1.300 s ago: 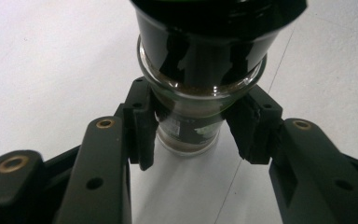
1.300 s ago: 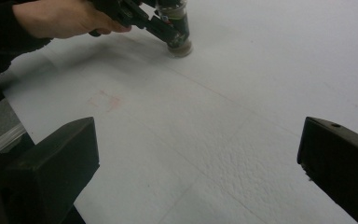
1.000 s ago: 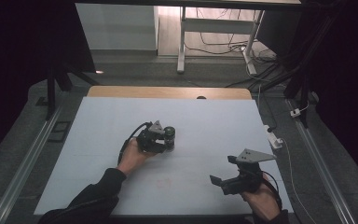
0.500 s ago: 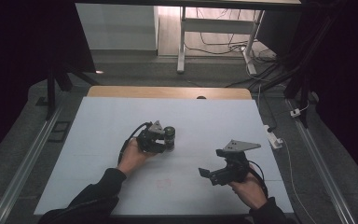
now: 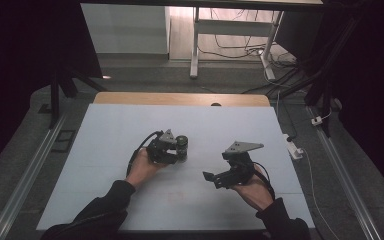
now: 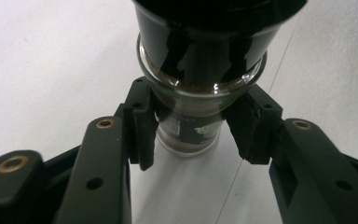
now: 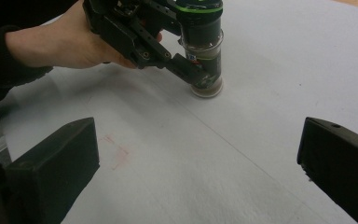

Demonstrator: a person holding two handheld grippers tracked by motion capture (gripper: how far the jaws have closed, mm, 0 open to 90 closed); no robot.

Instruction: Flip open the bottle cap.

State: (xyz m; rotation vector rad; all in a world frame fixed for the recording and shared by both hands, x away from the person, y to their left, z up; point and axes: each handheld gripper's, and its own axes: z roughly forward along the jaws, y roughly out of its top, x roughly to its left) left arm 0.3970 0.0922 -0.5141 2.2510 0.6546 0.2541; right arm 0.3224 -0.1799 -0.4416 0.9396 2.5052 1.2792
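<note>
The left gripper [image 5: 174, 150] is clamped on a small glass jar [image 7: 206, 51] with a dark lid, its pads [image 6: 140, 126] pressing the jar's body from both sides just under the shoulder. The jar stands upright on the white table [image 5: 105, 130], near its middle, and its base appears to rest on the surface, though the shadow under it in the right gripper view leaves a slight lift possible. It holds a brownish filling and carries a small label too blurred to read. The right gripper [image 5: 219, 178] hangs well apart from the jar, toward the person's near right, jaws spread wide and holding nothing, aimed at the jar. The step in hand looks like steadying the jar for the other gripper. The next move probably calls for bringing the right gripper to the lid [image 7: 199, 6], closing on it squarely above the left pads, and turning while the left one keeps the jar from slipping.
</note>
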